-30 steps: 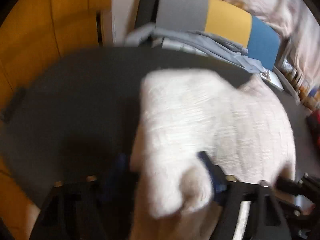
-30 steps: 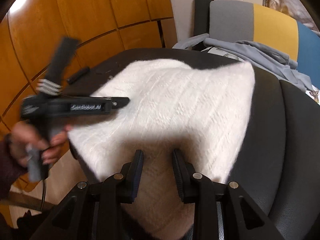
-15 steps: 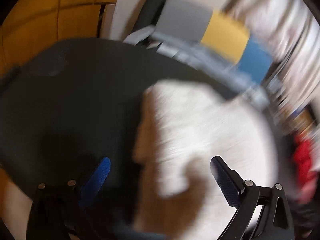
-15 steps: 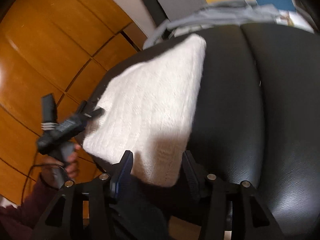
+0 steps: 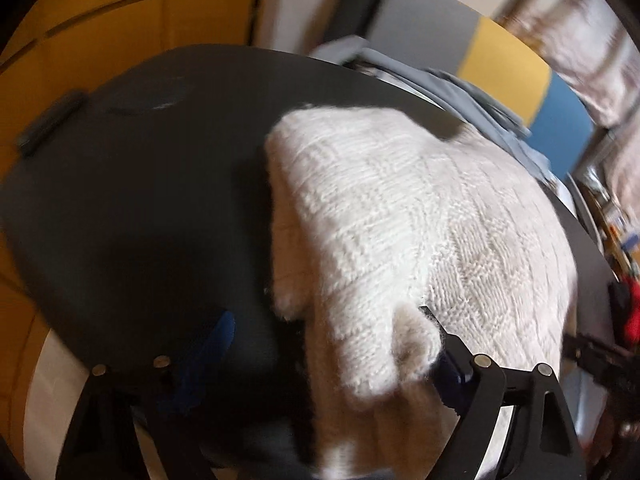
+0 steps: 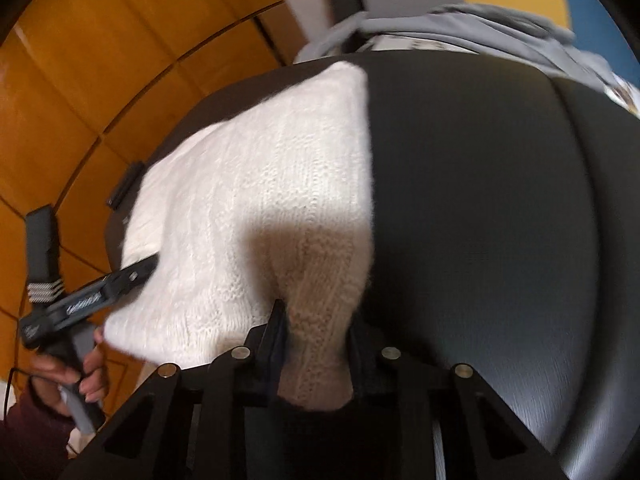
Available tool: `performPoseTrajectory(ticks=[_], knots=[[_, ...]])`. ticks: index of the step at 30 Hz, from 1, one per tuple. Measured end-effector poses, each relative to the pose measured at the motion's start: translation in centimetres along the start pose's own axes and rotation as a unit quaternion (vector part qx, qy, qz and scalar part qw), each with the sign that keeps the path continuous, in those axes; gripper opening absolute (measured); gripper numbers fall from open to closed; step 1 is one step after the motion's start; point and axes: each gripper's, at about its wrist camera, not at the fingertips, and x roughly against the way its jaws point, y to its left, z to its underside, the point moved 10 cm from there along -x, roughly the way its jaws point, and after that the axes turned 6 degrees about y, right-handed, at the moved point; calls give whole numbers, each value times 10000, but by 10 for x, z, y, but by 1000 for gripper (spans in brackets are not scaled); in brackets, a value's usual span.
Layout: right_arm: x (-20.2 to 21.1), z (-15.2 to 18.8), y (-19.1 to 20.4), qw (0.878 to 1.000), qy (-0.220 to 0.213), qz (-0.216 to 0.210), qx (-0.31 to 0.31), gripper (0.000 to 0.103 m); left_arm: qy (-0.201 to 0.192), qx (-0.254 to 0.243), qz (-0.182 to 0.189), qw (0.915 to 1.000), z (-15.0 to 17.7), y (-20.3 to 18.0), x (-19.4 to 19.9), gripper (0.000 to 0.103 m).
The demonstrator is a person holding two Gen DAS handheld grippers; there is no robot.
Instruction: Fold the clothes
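Note:
A white knitted sweater (image 5: 400, 216) lies folded on a black leather seat (image 5: 140, 200). My left gripper (image 5: 328, 344) is open at the sweater's near left edge, and a fold of knit drapes over its right finger. In the right wrist view the sweater (image 6: 256, 200) covers the left part of the black seat (image 6: 480, 200). My right gripper (image 6: 318, 332) has its jaws around the sweater's near right corner, and the knit fills the gap between them. The left gripper also shows in the right wrist view (image 6: 132, 276), held by a hand at the sweater's left edge.
Grey clothes (image 6: 460, 32) are piled behind the seat against a grey, yellow and blue backrest (image 5: 508, 68). Orange wooden panels (image 6: 100, 80) stand to the left. A small dark bar (image 5: 52, 120) lies on the seat's far left edge. Something red (image 5: 632, 316) is at the right.
My right gripper has moved onto the sweater's near right corner and now has knit between its jaws. My left gripper has opened wide and shifted at the left edge.

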Motion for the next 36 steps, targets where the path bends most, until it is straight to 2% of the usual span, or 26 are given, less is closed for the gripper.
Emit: performPoseTrajectory(ticks=[4,7,10,12,16,18,20,24,28,29,31,34,36], knots=[[-33,-38,31,9982,115,-75,585,28,-191,683,-220,9972,0,49,11,91],[-59,-66,57,9955,189,-117,922,30,-315,1238,-385,9911,-4,86,16,91],[-86,-97,84,9934,227,-82,1119,31,-486,1574,-611,9844,-13,114,18,91],[-105,-118,99,9928,216,-4,1176,36,-624,1806,-763,9786,-20,133,18,91],[-109,-151,110,9978,-33,158,645,38,-871,2307,-1072,9632,-39,171,18,91],[-89,-146,114,9991,-228,-116,344,40,-936,2474,-1211,9567,-49,188,16,91],[-71,-130,120,9981,-331,-360,387,40,-979,2592,-1317,9518,-57,202,14,91],[-42,-80,124,9956,-417,-373,749,40,-1059,2671,-1537,9454,-68,216,11,91],[-18,-43,112,9963,-383,-559,534,40,-1206,2570,-1795,9419,-74,219,11,91],[-9,-34,104,9963,-379,-610,478,40,-1244,2604,-1757,9412,-72,218,17,89],[4,-19,91,9964,-403,-639,396,40,-1432,2548,-1541,9438,-64,210,34,83],[13,-14,84,9951,-512,-750,388,40,-1741,2286,-1222,9500,-51,192,61,83],[13,-20,95,9935,-542,-835,558,40,-1742,1904,-1323,9570,-44,172,66,83]])
